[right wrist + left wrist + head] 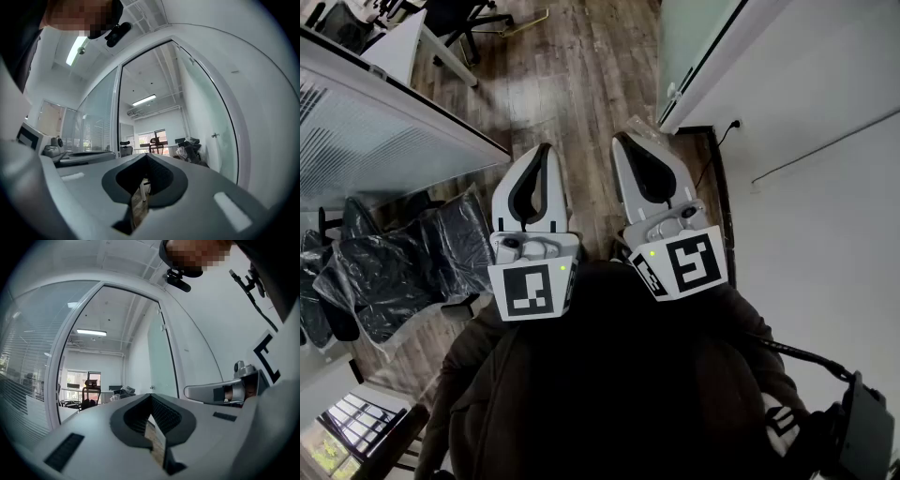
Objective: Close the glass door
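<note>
The glass door (pixel 692 37) stands swung open at the top right of the head view, along the white wall. In the left gripper view the glass door (pixel 161 359) is ahead on the right of the doorway, with a small handle (pixel 151 387). The right gripper view also shows the glass door (pixel 206 126) and its handle (pixel 214 135) on the right. My left gripper (pixel 546 148) and right gripper (pixel 619 139) are held side by side over the wood floor, short of the doorway. Both are shut with nothing between the jaws, left gripper (pixel 151 397) and right gripper (pixel 146 155) alike.
A glass partition with blinds (pixel 384 131) runs along the left. Chairs wrapped in black plastic (pixel 394 262) stand below it. Office chairs and a desk (pixel 455 23) lie beyond the doorway. A white wall (pixel 825 187) with a socket (pixel 736 123) is on the right.
</note>
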Demonstrator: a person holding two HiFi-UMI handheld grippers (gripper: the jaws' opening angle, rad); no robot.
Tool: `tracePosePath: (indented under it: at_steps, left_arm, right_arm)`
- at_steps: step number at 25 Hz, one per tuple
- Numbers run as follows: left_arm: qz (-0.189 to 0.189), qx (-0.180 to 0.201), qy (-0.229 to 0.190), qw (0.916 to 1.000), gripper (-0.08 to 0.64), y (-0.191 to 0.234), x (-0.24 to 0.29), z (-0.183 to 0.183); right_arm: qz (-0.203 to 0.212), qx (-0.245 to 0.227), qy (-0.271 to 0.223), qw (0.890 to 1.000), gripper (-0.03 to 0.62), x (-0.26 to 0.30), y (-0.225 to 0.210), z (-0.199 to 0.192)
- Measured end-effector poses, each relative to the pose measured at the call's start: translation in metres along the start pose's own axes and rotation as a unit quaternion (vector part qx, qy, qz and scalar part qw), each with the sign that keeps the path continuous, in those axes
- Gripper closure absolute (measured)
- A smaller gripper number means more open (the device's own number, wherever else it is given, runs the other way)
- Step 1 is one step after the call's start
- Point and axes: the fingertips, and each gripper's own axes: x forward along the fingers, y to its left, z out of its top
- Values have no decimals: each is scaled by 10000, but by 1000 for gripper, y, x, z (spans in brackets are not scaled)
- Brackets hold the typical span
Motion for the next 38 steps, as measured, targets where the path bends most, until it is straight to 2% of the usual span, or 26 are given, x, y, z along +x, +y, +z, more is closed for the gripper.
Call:
tracePosePath:
  at_steps: [5,8,11,14,17,20,22,26,30,38]
  left_arm:
    - [147,-72,-27,9999,563,0,4,-1]
    - [271,9,69,9996,563,-2,24,-6]
    - [540,-20,182,9984,563,15,42,-10]
    - [572,-84,271,9980,563,35,58,-17]
    - [609,-201,248,9976,563,60,98,-31]
    - [665,-295,227,9971,563,86,161,-40]
    - [576,-305,207,9977,563,103,193,-46]
    - [158,-278,302,9990,563,144,240,-58]
    - [14,-301,365,9989,563,180,310,-61]
    - [-362,-405,349,9979,563,217,398,-57]
  right_arm:
    - [74,-2,47,10000,592,1,-6,-2]
    - [128,96,67,9998,592,9,-31,-4]
    - [199,298,22,9994,591,27,-45,-10]
    - [278,246,44,9993,589,49,-44,-18]
    - [321,151,197,9992,589,90,-62,-34]
    - [291,152,303,9990,589,141,-102,-45]
    - [204,98,274,9994,589,174,-118,-43]
    - [112,-56,319,9994,589,245,-121,-39]
    - [-30,-5,413,9991,591,315,-157,-37]
    - [-435,-194,335,9983,591,404,-208,-12]
